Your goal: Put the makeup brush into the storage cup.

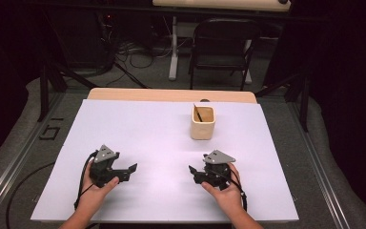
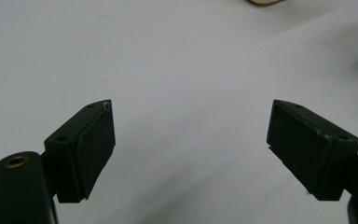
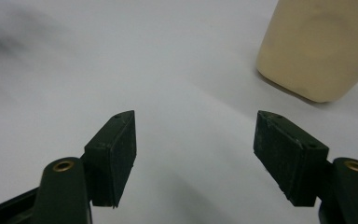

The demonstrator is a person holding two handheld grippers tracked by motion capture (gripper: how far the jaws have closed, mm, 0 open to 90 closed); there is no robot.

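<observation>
High view: white table sheet spreads before you, a black folding chair beyond its far edge. Cream square cup stands upright right of centre toward the far side, a dark stick leaning inside; bare sheet lies between it and both tools. Your left gripper and right gripper sit low near the front edge, tips turned toward each other, well apart. Jaws on both stand wide, nothing between. Right gripper view: cup at upper right.
</observation>
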